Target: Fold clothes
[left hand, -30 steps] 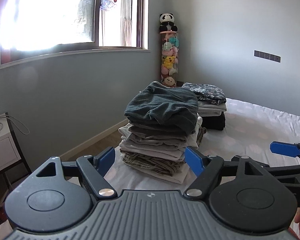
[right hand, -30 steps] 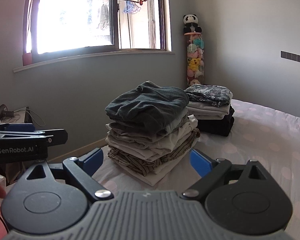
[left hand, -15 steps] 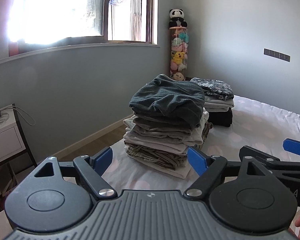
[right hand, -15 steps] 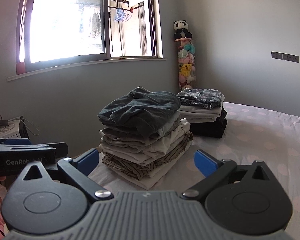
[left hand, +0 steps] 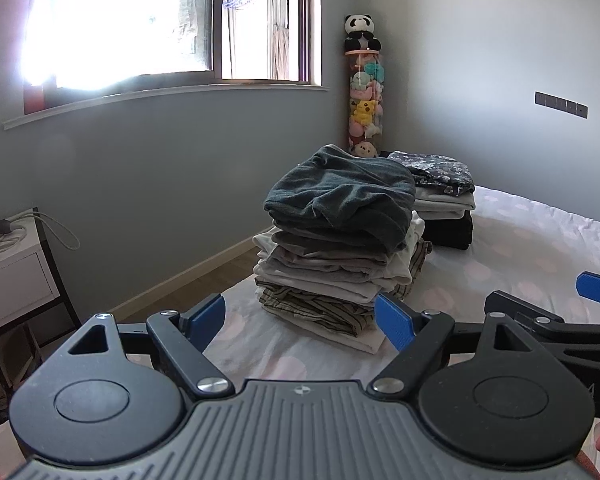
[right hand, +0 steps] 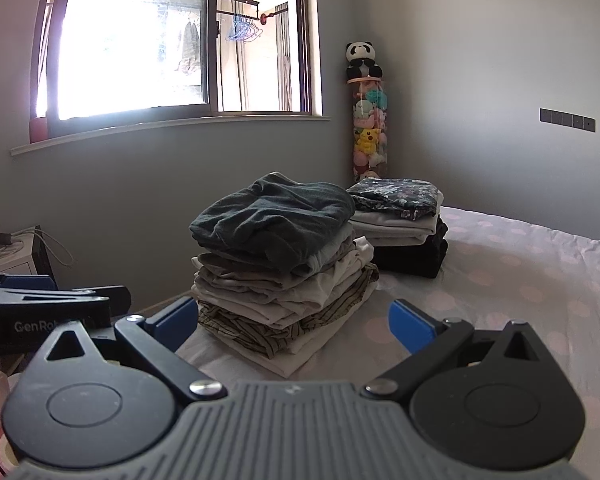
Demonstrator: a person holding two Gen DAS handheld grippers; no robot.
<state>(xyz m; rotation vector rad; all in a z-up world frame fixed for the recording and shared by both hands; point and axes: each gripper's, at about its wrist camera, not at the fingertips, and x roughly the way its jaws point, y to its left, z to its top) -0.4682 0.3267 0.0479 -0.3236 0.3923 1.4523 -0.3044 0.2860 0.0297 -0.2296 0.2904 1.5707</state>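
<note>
A tall stack of folded clothes [left hand: 340, 264] stands on the bed, topped by a dark green garment [left hand: 344, 196]; it also shows in the right wrist view [right hand: 284, 276]. A second, lower stack [left hand: 444, 204] with a dark floral top piece stands behind it, also seen in the right wrist view [right hand: 404, 224]. My left gripper [left hand: 300, 320] is open and empty, a short way in front of the tall stack. My right gripper [right hand: 292, 320] is open and empty, also short of the stack. Each gripper shows at the edge of the other's view.
The bed [right hand: 520, 288] has a white sheet with pale pink dots. A white bedside table [left hand: 8, 264] with cables stands at left. A clear tube of plush toys [left hand: 366, 100] with a panda on top stands in the corner. A window is in the far wall.
Both grippers have drawn back from the tall stack, which now looks smaller and farther away. Both stay open and empty.
</note>
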